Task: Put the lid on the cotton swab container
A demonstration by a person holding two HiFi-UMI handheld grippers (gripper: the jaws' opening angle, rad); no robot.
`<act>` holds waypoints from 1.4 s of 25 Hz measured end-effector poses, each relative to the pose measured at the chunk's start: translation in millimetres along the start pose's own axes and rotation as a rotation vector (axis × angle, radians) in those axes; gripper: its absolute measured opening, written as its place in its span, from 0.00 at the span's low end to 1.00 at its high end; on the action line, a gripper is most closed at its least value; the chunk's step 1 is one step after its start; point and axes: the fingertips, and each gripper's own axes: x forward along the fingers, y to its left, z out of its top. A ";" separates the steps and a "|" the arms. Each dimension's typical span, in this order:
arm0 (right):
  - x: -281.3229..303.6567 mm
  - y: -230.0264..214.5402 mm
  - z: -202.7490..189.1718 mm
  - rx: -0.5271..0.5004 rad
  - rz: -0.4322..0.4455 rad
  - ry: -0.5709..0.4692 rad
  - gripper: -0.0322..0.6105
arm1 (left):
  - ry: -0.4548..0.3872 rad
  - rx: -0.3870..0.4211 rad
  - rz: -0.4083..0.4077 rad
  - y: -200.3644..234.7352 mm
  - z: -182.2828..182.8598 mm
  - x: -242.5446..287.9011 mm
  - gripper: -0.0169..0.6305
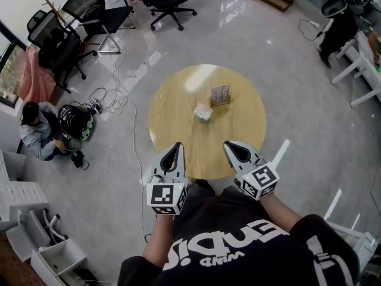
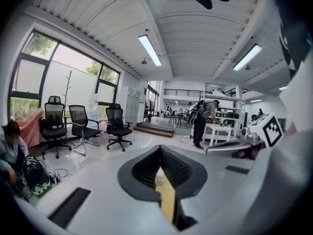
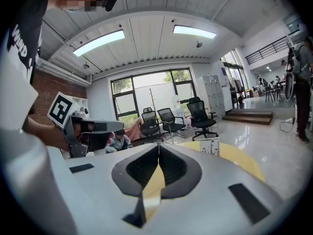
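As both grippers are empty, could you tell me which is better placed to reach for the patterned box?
Probably the right gripper: the patterned box stands on its side of the table, ahead of its shut jaws. The left gripper, also shut, lines up with the clear container instead.

Pale yellow table (image 1: pixel 172 115) (glossy grey floor (image 1: pixel 297 70)).

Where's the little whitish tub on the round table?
In the head view, the little whitish tub sits near the middle of the round wooden table, just left of the patterned box and a bit nearer the person.
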 end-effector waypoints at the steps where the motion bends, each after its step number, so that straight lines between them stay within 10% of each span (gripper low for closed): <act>1: 5.3 1.7 1.6 0.000 -0.006 -0.008 0.05 | 0.001 0.005 -0.015 4.9 0.7 2.5 0.04; 24: 45.6 -34.5 11.2 -0.027 0.013 -0.009 0.06 | 0.007 -0.006 -0.109 3.6 15.5 56.9 0.04; 31: 54.8 -30.8 21.0 -0.058 0.076 -0.053 0.44 | 0.015 -0.010 -0.102 3.2 18.4 60.4 0.04; 35: 58.8 -35.5 21.3 -0.080 0.076 -0.052 0.47 | 0.013 -0.008 -0.099 1.6 19.1 60.7 0.04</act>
